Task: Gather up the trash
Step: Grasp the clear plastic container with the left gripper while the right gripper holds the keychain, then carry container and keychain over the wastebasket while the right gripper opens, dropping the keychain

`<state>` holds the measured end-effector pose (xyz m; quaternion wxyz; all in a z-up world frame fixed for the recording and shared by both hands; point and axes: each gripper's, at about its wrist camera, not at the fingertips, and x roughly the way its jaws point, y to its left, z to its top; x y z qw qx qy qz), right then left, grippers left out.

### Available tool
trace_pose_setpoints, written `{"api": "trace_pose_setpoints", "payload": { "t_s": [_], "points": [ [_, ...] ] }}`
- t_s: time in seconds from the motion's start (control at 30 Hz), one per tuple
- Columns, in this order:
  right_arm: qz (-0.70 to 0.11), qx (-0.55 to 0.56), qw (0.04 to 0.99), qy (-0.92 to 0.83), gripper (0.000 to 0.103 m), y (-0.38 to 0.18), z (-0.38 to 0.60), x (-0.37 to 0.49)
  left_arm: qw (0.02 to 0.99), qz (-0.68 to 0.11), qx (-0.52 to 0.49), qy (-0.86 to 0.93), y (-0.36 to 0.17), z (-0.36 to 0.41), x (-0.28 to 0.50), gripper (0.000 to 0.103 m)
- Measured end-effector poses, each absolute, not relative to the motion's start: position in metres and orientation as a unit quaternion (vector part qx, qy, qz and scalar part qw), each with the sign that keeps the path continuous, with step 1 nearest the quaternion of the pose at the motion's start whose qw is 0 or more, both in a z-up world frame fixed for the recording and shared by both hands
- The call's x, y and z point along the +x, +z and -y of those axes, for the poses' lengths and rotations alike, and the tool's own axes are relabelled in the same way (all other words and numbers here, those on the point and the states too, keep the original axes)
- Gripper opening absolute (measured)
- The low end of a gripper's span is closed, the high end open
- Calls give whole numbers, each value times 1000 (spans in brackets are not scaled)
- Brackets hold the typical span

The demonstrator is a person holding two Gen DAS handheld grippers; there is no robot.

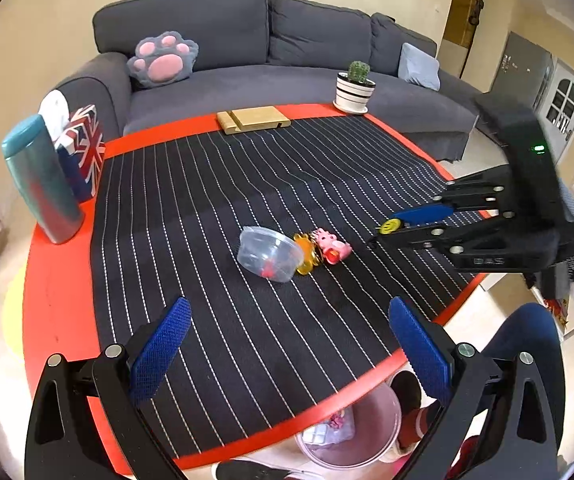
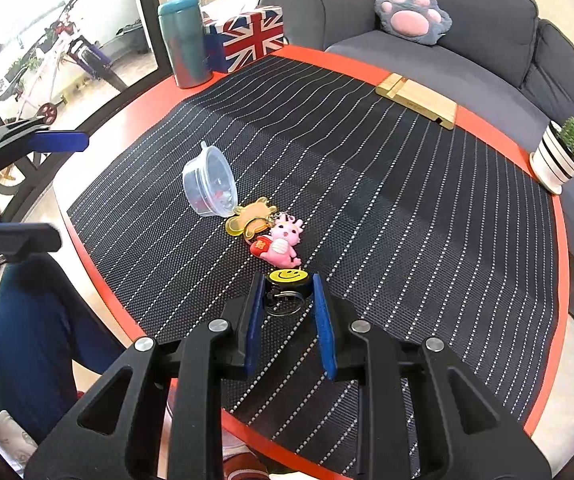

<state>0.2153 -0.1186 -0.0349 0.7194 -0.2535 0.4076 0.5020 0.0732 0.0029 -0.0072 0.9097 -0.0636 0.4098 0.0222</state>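
Yellow and black, the smiley keychain (image 2: 286, 280) is sitting between the blue pads of the right gripper (image 2: 286, 300), which is closing narrowly on it and holding it just above the striped mat (image 2: 407, 220), at the near right of the round red table (image 2: 565, 240). Just beyond it, a pink dragon charm (image 2: 283, 240) and an orange bear charm (image 2: 249, 220) are lying touching each other, and a clear plastic cup (image 2: 207, 184) is lying tipped on its side against the bear. The left gripper (image 1: 287, 344) is hovering over the near edge with its fingers spread wide, holding nothing. Below that edge, a transparent bin (image 1: 351, 436) is standing on the floor. At the far side, a wooden stand (image 1: 253, 119), a potted cactus (image 1: 355, 87), a teal tumbler (image 1: 39, 180) and a Union Jack box (image 1: 83, 152) are standing.
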Motion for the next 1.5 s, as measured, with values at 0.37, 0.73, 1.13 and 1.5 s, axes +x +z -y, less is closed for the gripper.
{"api": "trace_pose_setpoints", "payload": {
  "t_s": [0.37, 0.73, 1.13, 1.5],
  "points": [
    [-402, -240, 727, 502, 24, -18, 138, 221, 903, -428, -24, -5, -18, -11, 118, 95],
    [-401, -239, 731, 498, 24, -14, 146, 225, 884, -468, 4, -20, -46, -19, 155, 95],
    [-404, -236, 730, 498, 24, -17, 149, 228, 873, -487, -25, -19, -61, -25, 165, 62],
    [-401, -230, 734, 498, 24, -18, 149, 228, 884, -466, -27, -10, -50, -22, 153, 59]
  ]
}}
